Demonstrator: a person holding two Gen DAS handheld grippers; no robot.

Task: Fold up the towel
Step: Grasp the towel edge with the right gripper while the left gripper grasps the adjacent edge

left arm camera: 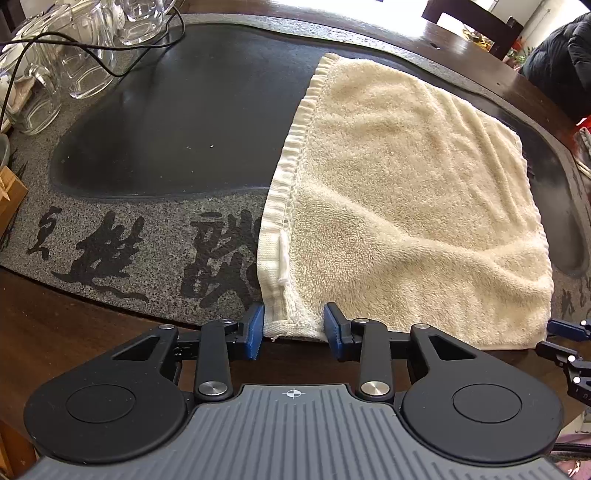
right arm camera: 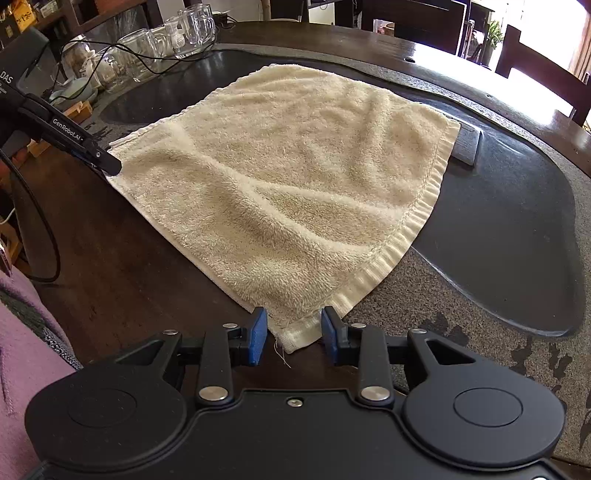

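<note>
Left jaws: the left gripper (left arm camera: 293, 330) straddles a near towel corner, blue pads apart, not clearly pressing.
Right jaws: the right gripper (right arm camera: 293, 334) likewise brackets the other near corner, pads standing apart.
Towel: the cream towel (left arm camera: 406, 192) lies rumpled, its near edge overhanging the stone tray (left arm camera: 166, 147) at the tabletop's (right arm camera: 110, 258) near edge.
Far left corner: glass mugs (right arm camera: 184, 33), black cable (left arm camera: 92, 40).

Daylight enters from 1 o'clock in both views; window (right arm camera: 546, 40) blown out white. Glare streaks the dark table (right arm camera: 480, 70). Strong fisheye bending at the edges. Towel (left arm camera: 406, 192) sharp, softly shadowed in folds.
</note>
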